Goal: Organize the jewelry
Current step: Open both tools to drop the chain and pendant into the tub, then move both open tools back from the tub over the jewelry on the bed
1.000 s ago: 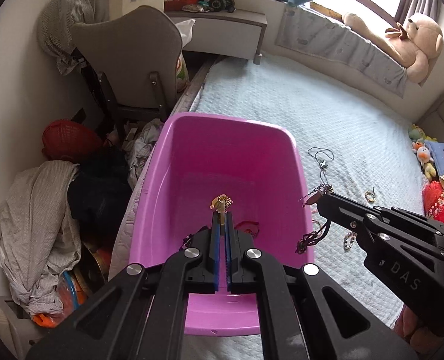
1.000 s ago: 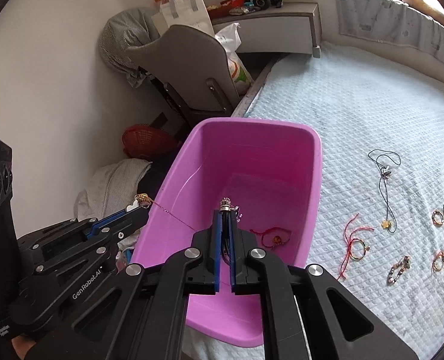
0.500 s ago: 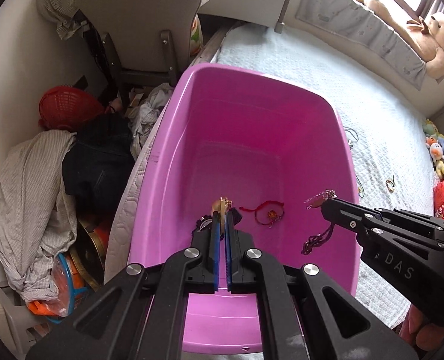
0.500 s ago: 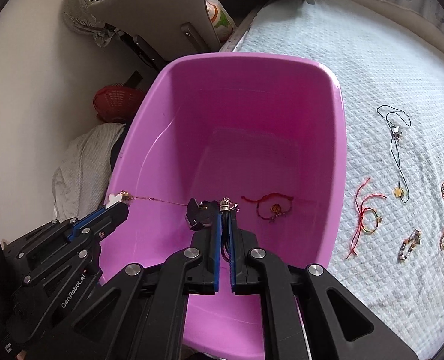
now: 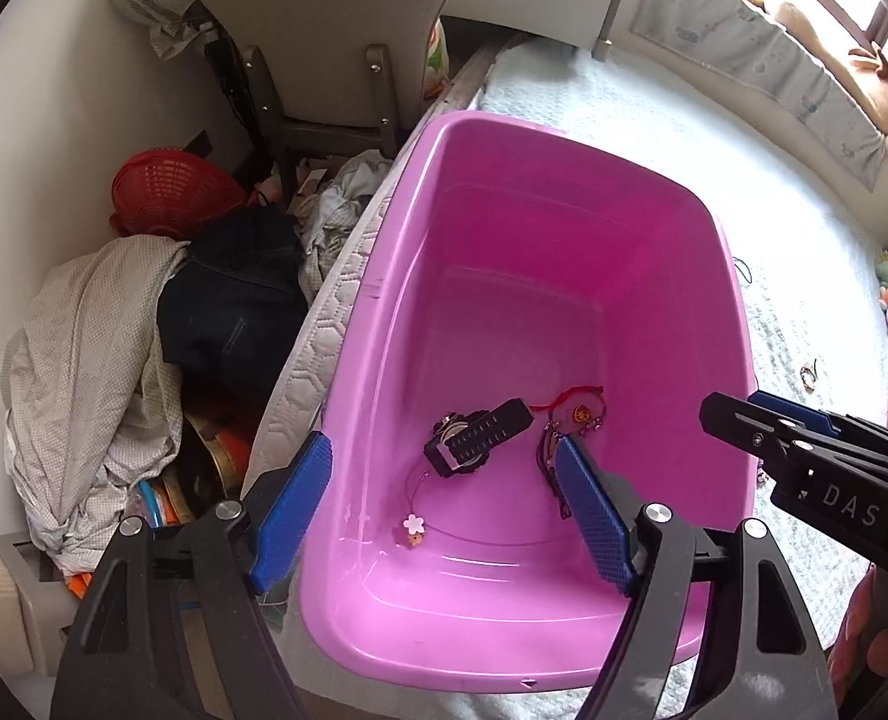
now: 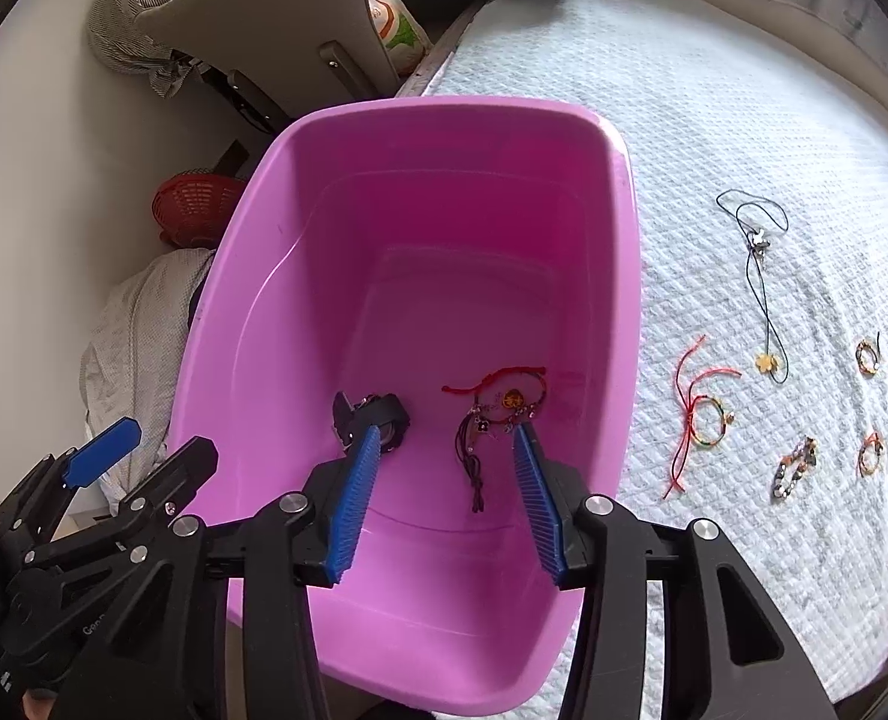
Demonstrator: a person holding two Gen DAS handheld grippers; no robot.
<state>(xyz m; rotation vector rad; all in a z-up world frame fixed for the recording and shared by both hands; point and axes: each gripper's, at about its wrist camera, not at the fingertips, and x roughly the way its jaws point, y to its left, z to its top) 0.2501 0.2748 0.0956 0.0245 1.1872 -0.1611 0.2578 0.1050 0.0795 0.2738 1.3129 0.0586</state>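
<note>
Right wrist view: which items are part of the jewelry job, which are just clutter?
Job:
- pink plastic tub
- black watch, red cord bracelet and dark cord necklace inside it
- on the bedspread: dark cord pendant necklace, red string bracelet, beaded pieces

Clutter:
- grey chair
- red basket
- pile of clothes
- snack bag

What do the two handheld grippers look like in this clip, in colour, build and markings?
Both the left gripper and the right gripper are matte black linkage frames with silver pivot bolts and flat, ribbed blue pads on the fingers. The right one carries white "DAS" lettering, the left a partly visible "Gen..." mark. No cables or sleeves show.
</note>
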